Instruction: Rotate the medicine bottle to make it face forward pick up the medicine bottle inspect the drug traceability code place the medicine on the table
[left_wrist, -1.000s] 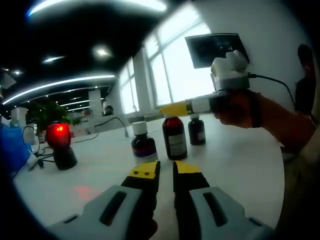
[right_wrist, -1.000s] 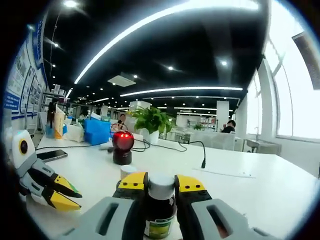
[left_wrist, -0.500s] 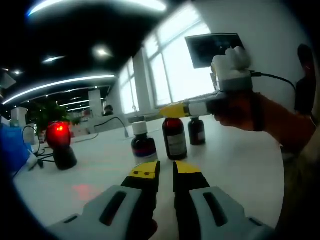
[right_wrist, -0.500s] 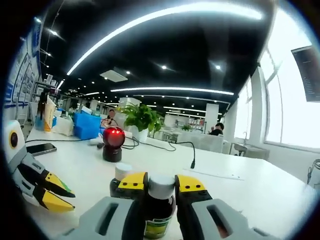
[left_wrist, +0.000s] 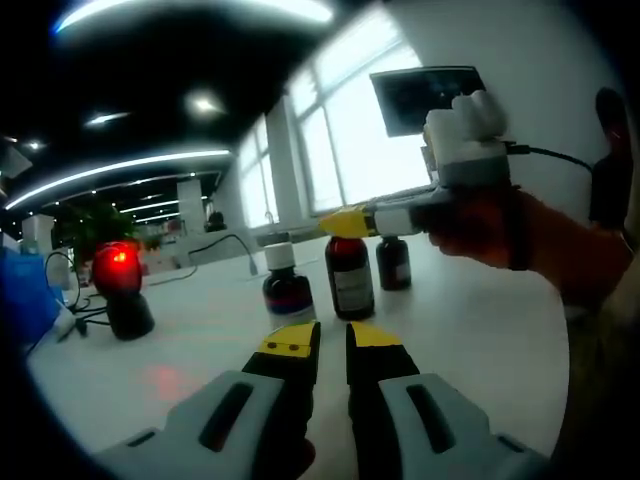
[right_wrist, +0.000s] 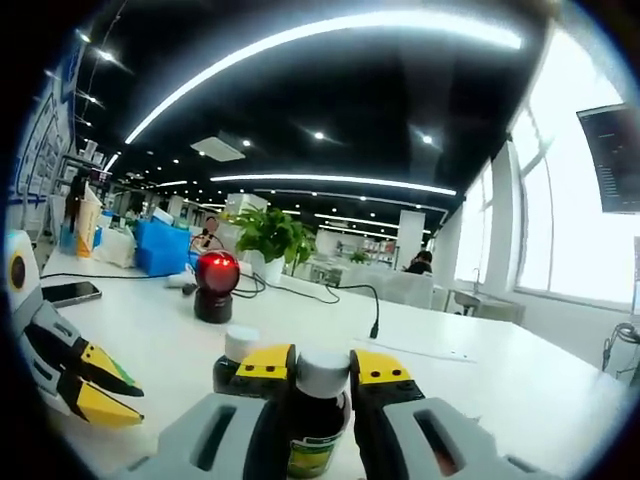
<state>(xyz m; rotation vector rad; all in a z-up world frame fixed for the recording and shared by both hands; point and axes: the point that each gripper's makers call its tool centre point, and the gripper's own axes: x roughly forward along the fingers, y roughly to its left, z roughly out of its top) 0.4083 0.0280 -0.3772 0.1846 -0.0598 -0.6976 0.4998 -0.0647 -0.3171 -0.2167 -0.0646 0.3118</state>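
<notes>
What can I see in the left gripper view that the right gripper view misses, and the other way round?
The left gripper view alone gives a third dark bottle at the back, the hand carrying the right gripper, and a dark wall screen. The right gripper view alone gives a phone, a blue box and a leafy plant. Both show the white table, the red-lit scanner, the white-capped bottle and the medicine bottle clamped at its neck by the right gripper.
</notes>
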